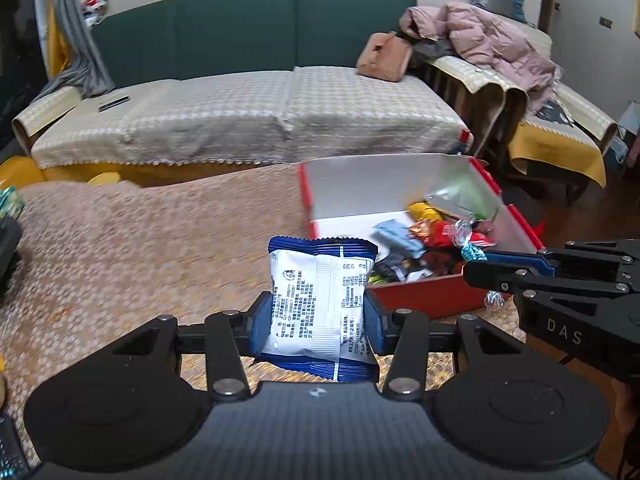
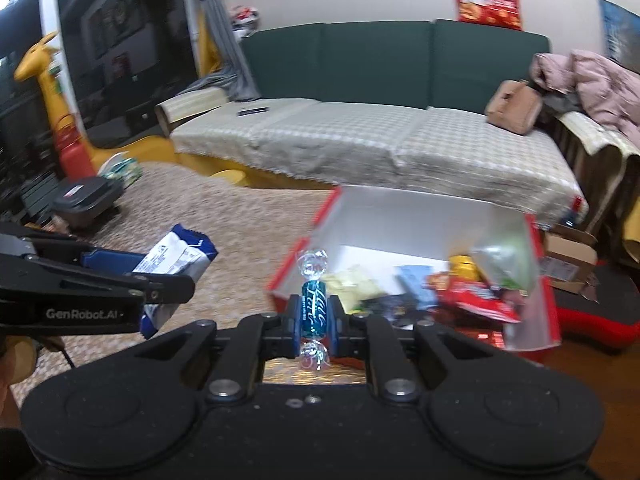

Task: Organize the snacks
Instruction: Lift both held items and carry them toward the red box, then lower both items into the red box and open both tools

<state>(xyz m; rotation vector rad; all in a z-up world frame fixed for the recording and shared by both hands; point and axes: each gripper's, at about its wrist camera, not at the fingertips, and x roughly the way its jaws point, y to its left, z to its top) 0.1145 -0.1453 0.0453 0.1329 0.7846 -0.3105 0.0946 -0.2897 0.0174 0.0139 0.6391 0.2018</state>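
My left gripper (image 1: 318,316) is shut on a blue and white snack packet (image 1: 320,296), held upright above the woven mat, just left of the red box (image 1: 424,300). The packet (image 2: 176,264) and the left gripper (image 2: 168,280) also show at the left of the right wrist view. My right gripper (image 2: 314,316) is shut on a teal wrapped candy (image 2: 314,312) with clear twisted ends, near the box's front left corner (image 2: 280,280). In the left wrist view the right gripper (image 1: 476,264) reaches in from the right with the candy (image 1: 472,250) at its tip. Several snack packets (image 1: 432,236) lie inside the box.
A woven mat (image 1: 140,248) covers the low table. Behind it stands a green sofa (image 1: 248,32) with a beige cover, a tan bag (image 1: 384,58) and a pink coat (image 1: 492,40). A dark case (image 2: 86,200) and a yellow giraffe toy (image 2: 48,80) stand at the left.
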